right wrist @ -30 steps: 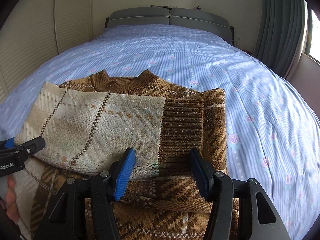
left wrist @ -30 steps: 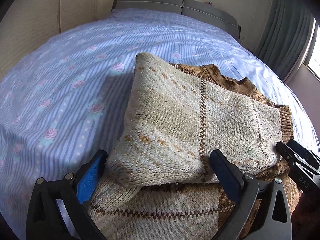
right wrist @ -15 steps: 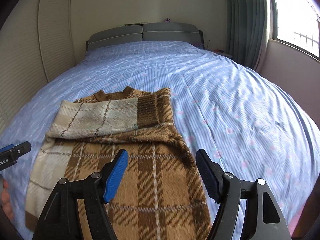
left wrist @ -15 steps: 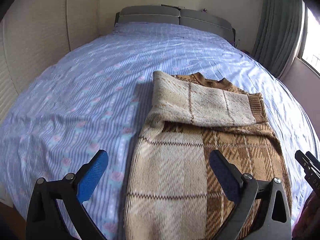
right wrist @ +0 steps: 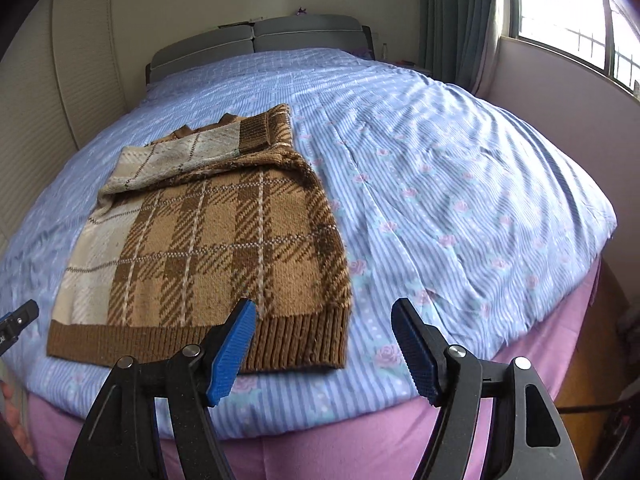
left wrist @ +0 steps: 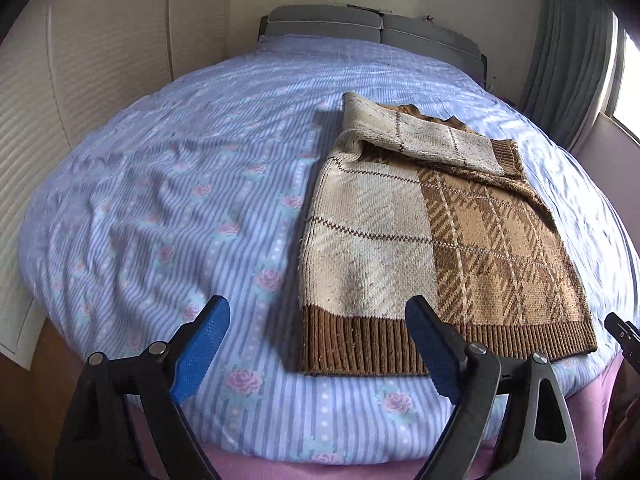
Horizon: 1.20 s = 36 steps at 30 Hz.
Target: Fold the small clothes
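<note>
One plaid sweater [left wrist: 420, 236] on bed [left wrist: 180, 200] – two grippers, left [left wrist: 320, 354] narrowing, right [right wrist: 324, 350] spread, both empty

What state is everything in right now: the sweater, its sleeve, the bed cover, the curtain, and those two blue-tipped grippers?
Sweater: flat on the bed, hem toward the camera, held by nothing.
Sleeve: folded across the sweater's top.
Bed cover: spread out, wrinkled.
Curtain: drawn aside, window uncovered.
Left gripper: open, nothing gripped, jaws just been closing a little.
Right gripper: open, nothing gripped, jaws recently opened wider.
</note>
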Each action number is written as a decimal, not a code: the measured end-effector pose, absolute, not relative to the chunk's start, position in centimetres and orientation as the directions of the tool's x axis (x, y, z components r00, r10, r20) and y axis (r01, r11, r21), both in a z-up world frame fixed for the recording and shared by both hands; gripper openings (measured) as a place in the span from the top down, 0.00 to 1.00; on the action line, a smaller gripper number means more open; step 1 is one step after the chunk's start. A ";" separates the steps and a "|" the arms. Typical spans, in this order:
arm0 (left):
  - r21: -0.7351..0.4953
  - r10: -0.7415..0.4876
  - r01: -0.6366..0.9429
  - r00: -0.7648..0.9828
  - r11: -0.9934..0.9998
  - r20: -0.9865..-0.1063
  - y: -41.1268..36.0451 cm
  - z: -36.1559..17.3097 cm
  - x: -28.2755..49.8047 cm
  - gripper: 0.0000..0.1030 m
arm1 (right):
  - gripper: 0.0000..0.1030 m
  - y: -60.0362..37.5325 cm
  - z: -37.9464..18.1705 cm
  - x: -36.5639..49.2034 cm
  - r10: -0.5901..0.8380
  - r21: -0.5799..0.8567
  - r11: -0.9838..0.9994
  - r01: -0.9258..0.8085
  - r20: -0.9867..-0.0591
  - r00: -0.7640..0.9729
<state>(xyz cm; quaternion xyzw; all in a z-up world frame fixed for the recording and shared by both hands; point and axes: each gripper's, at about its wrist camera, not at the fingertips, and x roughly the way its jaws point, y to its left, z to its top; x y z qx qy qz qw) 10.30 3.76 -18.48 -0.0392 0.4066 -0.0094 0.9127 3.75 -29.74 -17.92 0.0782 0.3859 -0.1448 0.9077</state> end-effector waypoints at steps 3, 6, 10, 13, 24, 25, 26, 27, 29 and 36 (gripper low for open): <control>-0.098 -0.064 -0.015 0.657 0.995 -0.751 4.0 -19.4 10.3 0.20 | 0.31 -30.0 -19.0 3.6 -0.194 0.042 0.941 0.336 -0.747 0.636; -0.103 -0.069 -0.015 0.644 0.995 -0.762 3.9 -20.3 10.2 0.24 | 0.31 -30.1 -19.5 3.5 -0.205 0.032 0.939 0.342 -0.747 0.632; -0.109 -0.074 -0.017 0.622 0.994 -0.780 3.6 -21.6 10.3 0.31 | 0.32 -30.9 -20.1 3.8 -0.196 0.051 0.931 0.360 -0.763 0.615; -0.108 -0.076 -0.015 0.612 0.994 -0.788 3.4 -22.1 10.4 0.34 | 0.38 -31.6 -20.5 4.0 -0.187 0.074 0.923 0.378 -0.773 0.607; -0.118 -0.100 0.003 0.558 0.993 -0.824 3.1 -23.6 11.2 0.69 | 0.62 -31.3 -22.3 5.4 -0.087 0.134 0.932 0.336 -0.818 0.569; -0.120 -0.103 0.006 0.556 0.993 -0.824 3.0 -23.7 11.2 0.71 | 0.67 -31.4 -22.4 5.5 -0.069 0.151 0.931 0.332 -0.820 0.569; -0.120 -0.103 0.007 0.558 0.993 -0.823 3.0 -23.7 11.2 0.73 | 0.68 -31.5 -22.6 5.6 -0.053 0.167 0.930 0.329 -0.822 0.567; -0.120 -0.106 0.011 0.559 0.993 -0.822 2.9 -23.6 11.2 0.82 | 0.70 -31.5 -22.7 5.6 -0.041 0.178 0.928 0.328 -0.825 0.564; -0.123 -0.110 0.016 0.565 0.992 -0.818 2.9 -23.5 11.0 0.87 | 0.78 -31.8 -22.9 5.6 -0.014 0.208 0.922 0.327 -0.825 0.565; -0.127 -0.115 0.022 0.604 0.992 -0.788 3.1 -21.7 10.3 0.89 | 0.89 -31.9 -21.7 4.8 0.030 0.277 0.913 0.299 -0.777 0.629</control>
